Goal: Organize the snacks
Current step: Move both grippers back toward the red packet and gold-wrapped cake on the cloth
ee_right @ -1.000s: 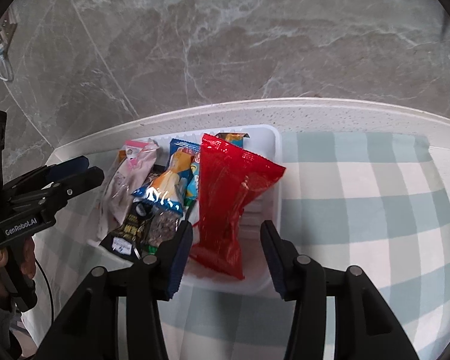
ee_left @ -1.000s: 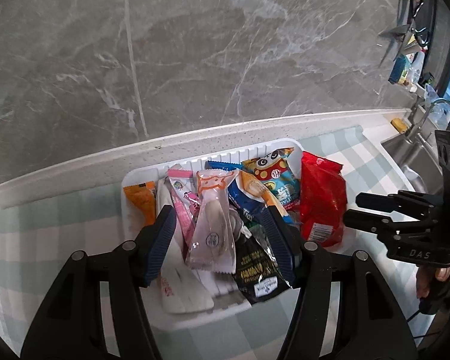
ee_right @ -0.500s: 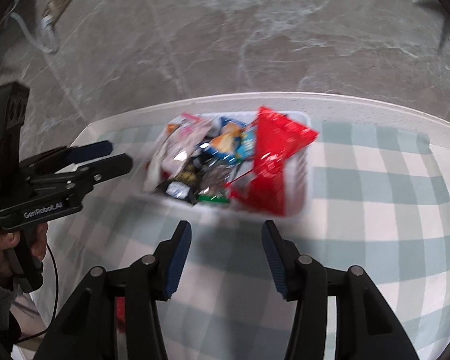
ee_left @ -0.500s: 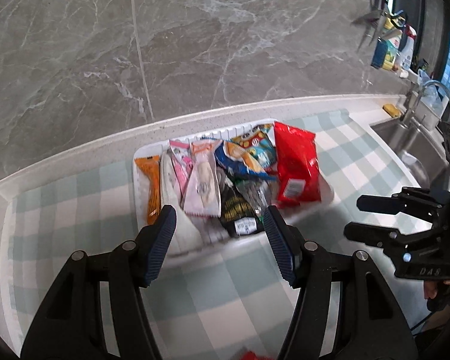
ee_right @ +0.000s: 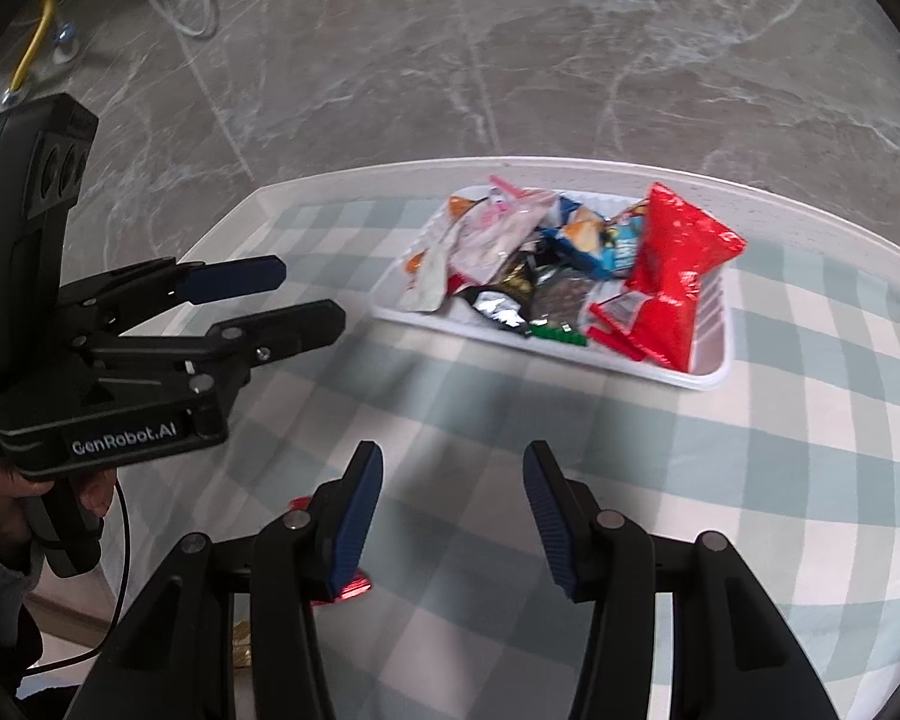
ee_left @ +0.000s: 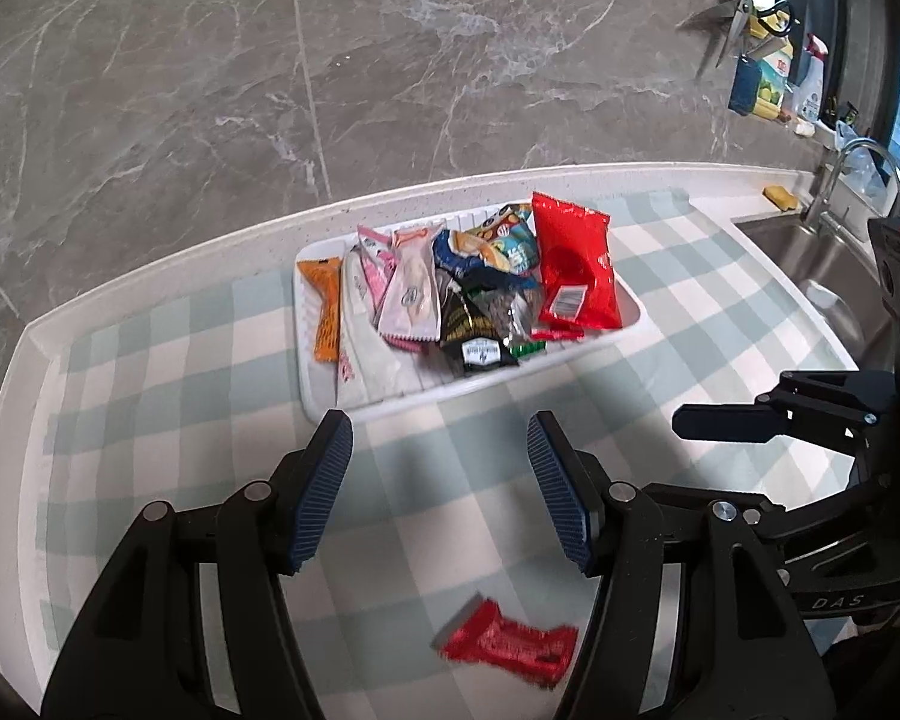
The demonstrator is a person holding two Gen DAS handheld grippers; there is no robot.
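A white tray at the back of the checked cloth holds several snack packets, among them a big red bag, an orange packet and a pale pink packet. The tray and red bag also show in the right wrist view. A small red wrapped snack lies loose on the cloth near me, below my left gripper, which is open and empty. My right gripper is open and empty, well short of the tray; the red snack peeks out behind its left finger.
A checked cloth covers the white counter against a grey marble wall. A steel sink with a tap sits to the right, with bottles and hanging scissors above it. A white cable hangs on the wall at left.
Both grippers have pulled back from the tray toward the near edge of the counter, staying open. The loose red snack on the cloth has come into view.
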